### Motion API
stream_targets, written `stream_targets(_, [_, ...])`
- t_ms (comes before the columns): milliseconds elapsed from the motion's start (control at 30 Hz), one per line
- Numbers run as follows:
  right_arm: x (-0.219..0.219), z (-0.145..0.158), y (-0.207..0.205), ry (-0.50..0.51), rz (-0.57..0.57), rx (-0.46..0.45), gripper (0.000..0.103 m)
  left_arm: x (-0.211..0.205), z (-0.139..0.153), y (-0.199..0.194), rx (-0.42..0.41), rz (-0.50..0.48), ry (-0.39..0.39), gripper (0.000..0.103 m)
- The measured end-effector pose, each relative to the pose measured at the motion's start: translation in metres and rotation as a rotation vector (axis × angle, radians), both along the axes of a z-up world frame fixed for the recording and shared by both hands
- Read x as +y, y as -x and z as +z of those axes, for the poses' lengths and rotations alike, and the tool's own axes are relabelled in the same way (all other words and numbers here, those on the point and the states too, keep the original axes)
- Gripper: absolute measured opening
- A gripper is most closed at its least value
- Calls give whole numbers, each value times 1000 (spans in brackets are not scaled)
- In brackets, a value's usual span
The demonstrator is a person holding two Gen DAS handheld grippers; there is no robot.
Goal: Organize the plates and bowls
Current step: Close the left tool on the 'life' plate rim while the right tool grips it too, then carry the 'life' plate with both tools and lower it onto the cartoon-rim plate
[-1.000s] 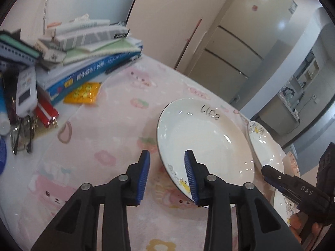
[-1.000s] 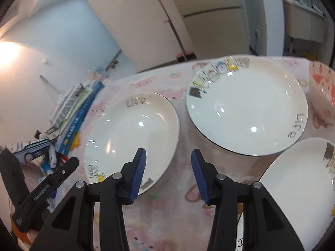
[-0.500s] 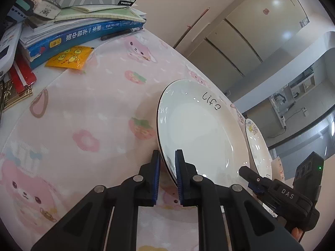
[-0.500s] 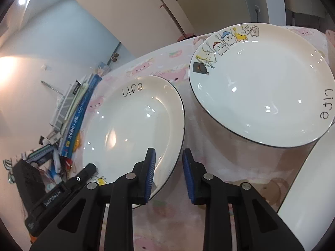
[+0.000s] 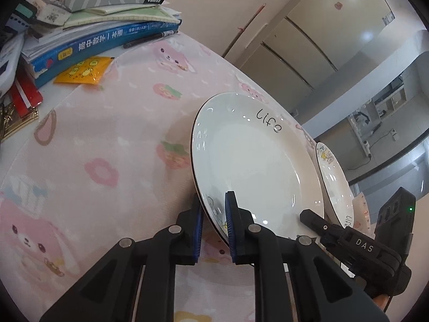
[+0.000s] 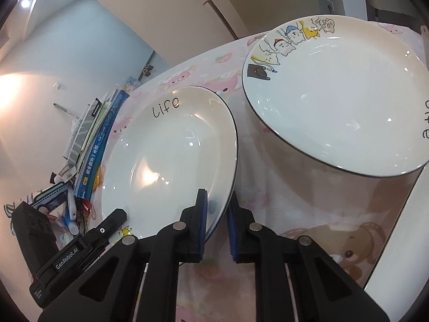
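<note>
A white plate (image 5: 249,161) with "life" written on it lies on the pink cartoon tablecloth (image 5: 107,139). My left gripper (image 5: 213,201) is shut on its near rim, one blue pad above and one below. In the right wrist view the same plate (image 6: 166,155) has its near right rim between the pads of my right gripper (image 6: 217,196), whose jaws are closing and pinch the rim. A second plate (image 6: 335,94) with cartoon cats stands just right of it, apart from both grippers. A third white plate (image 6: 402,228) shows at the right edge.
A stack of books (image 5: 93,26) with a pen (image 5: 150,39), a yellow packet (image 5: 83,71) and small clutter (image 5: 25,94) fills the table's far left. A pink-patterned bowl (image 5: 360,206) peeks out behind the plates. Pale cabinet doors (image 5: 308,40) stand beyond the table.
Both grippers dropped towards the "life" plate and their jaws went from wide apart to pinching its near rim. The plate's near edge now looks slightly raised.
</note>
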State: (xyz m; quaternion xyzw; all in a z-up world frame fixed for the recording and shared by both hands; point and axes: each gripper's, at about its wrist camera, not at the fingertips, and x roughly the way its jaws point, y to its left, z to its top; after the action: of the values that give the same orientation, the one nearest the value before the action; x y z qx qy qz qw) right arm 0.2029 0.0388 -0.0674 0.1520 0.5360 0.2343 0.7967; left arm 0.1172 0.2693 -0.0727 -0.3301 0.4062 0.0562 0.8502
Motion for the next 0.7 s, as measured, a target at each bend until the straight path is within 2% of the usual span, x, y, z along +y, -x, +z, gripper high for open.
stream_targets(167, [-4, 10, 8, -5, 22, -19, 14, -4, 21, 12, -67, -12, -56, 17])
stream_targets(333, [-13, 44, 20, 3, 42, -87, 14, -15, 45, 26, -113, -31, -75, 17])
stream_targets(500, [-31, 75, 35, 3, 41, -139, 14, -37, 69, 37, -145, -62, -94, 17])
stream_targets(700, [-62, 98, 51, -20, 19, -169, 14, -72, 101, 46, -189, -107, -141, 18])
